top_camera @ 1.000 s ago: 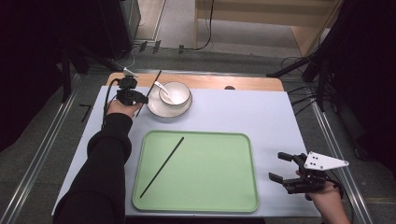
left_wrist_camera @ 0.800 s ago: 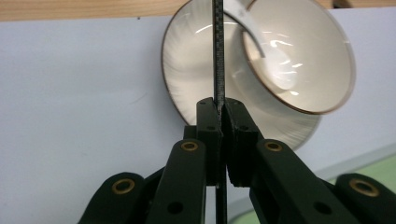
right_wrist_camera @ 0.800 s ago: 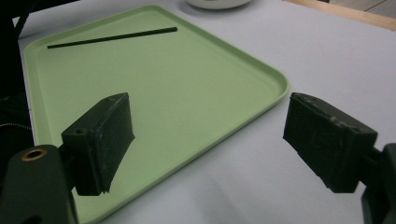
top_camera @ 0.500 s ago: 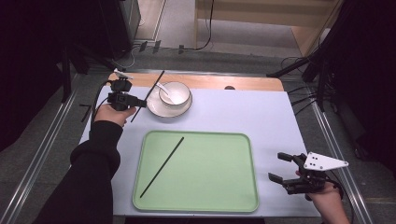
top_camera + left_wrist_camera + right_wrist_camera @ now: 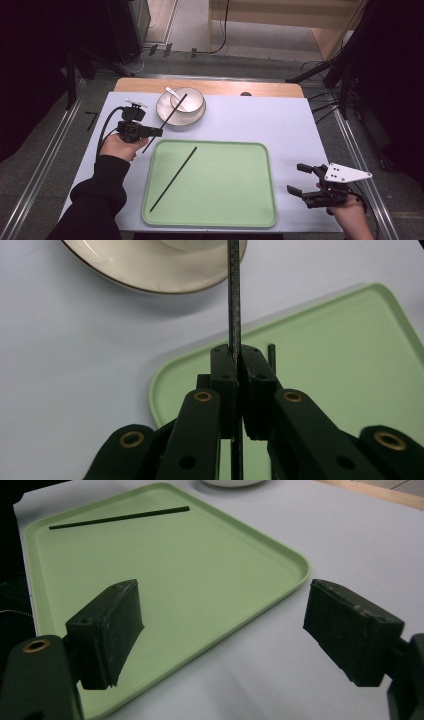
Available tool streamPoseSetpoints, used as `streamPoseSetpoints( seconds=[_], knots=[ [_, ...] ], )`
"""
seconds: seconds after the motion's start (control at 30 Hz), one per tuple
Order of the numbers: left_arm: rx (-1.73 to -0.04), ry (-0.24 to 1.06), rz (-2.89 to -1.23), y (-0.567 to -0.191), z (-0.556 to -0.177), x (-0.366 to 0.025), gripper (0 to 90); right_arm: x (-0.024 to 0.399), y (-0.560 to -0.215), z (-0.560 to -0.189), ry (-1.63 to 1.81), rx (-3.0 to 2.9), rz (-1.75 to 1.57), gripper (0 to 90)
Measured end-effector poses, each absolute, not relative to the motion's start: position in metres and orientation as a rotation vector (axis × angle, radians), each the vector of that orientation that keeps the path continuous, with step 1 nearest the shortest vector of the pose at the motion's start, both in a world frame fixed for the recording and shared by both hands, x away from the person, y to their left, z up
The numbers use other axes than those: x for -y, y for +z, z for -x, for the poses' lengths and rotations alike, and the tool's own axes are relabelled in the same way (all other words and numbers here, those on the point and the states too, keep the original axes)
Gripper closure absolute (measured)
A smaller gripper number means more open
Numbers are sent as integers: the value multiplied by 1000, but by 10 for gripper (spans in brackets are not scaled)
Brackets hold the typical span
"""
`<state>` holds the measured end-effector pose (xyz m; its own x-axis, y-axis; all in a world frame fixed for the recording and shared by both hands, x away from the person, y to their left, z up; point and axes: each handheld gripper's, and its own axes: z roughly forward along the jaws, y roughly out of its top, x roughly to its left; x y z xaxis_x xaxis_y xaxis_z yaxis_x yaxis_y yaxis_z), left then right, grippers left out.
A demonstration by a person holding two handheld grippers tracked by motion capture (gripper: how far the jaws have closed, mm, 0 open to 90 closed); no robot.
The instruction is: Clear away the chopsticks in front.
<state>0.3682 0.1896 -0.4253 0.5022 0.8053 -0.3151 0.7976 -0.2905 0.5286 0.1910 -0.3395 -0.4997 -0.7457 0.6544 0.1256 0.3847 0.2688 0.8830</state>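
My left gripper (image 5: 156, 132) is shut on a black chopstick (image 5: 167, 120), holding it above the table just off the far left corner of the green tray (image 5: 235, 200). In the left gripper view the chopstick (image 5: 233, 295) runs straight up out of the shut left gripper (image 5: 235, 352) toward the plate (image 5: 150, 270). A second black chopstick (image 5: 174, 178) lies slantwise on the left half of the tray. My right gripper (image 5: 295, 178) stands open, right of the tray near the front edge, nothing between its fingers (image 5: 107, 627).
A white bowl (image 5: 189, 102) with a white spoon (image 5: 173, 93) sits on a white plate (image 5: 165, 116) at the back of the light mat (image 5: 280, 125). A wooden table strip (image 5: 210, 86) runs behind it. Metal rails flank both sides.
My left gripper has come nearer from beside the bowl to the tray's far left corner, carrying the chopstick. The right gripper has stayed put.
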Motion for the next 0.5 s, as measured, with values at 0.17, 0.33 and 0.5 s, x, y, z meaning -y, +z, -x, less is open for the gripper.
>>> streamPoseSetpoints(
  seconds=[0.17,0.33,0.5],
  knots=[
    [-1291,0,-2114,-437,-352,-189,858,340,-500,-191,1470,-2275,-960,165],
    [-1249,4,-2118,-442,-340,-192,857,340,-500,-192,1469,-2277,-955,164],
    [-1262,-4,-2146,-450,-326,-195,858,340,-500,-192,1469,-2280,-954,165]
  ],
)
